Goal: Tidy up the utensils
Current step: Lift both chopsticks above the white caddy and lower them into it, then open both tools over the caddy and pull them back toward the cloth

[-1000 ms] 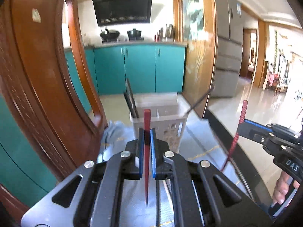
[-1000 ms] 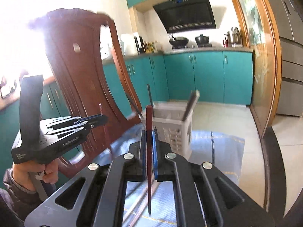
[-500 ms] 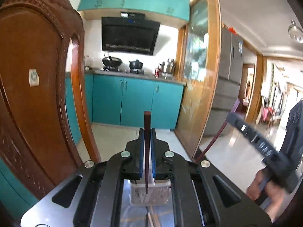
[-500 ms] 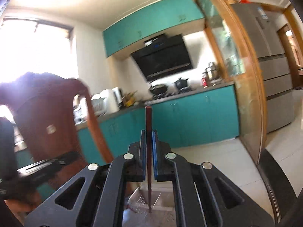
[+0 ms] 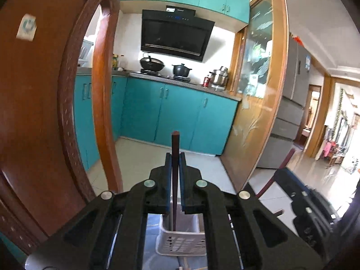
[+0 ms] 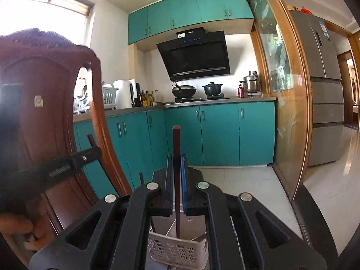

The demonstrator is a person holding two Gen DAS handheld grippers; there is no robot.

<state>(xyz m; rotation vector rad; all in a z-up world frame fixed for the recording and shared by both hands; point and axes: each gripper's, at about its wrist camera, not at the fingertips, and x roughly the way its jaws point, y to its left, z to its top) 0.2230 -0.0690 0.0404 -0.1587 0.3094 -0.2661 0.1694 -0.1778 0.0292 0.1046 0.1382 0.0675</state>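
My left gripper (image 5: 175, 157) is shut on a dark red chopstick (image 5: 175, 148), held upright with its lower tip inside the white perforated utensil basket (image 5: 180, 245) below. My right gripper (image 6: 176, 158) is shut on another dark red chopstick (image 6: 176, 144), also upright, its tip over or in the same basket (image 6: 175, 250). The right gripper also shows blurred in the left wrist view (image 5: 299, 193), and the left gripper in the right wrist view (image 6: 90, 153).
A carved wooden chair back (image 5: 45, 112) stands close on the left. A dark utensil handle (image 6: 141, 180) sticks up beside the basket. A blue cloth (image 5: 153, 222) lies under the basket. Teal kitchen cabinets (image 6: 202, 132) and a fridge (image 6: 326, 103) are behind.
Both grippers have risen and tipped so the chopsticks stand vertical over the basket, then lowered; the chopstick tips now reach into the basket. Both stay shut.
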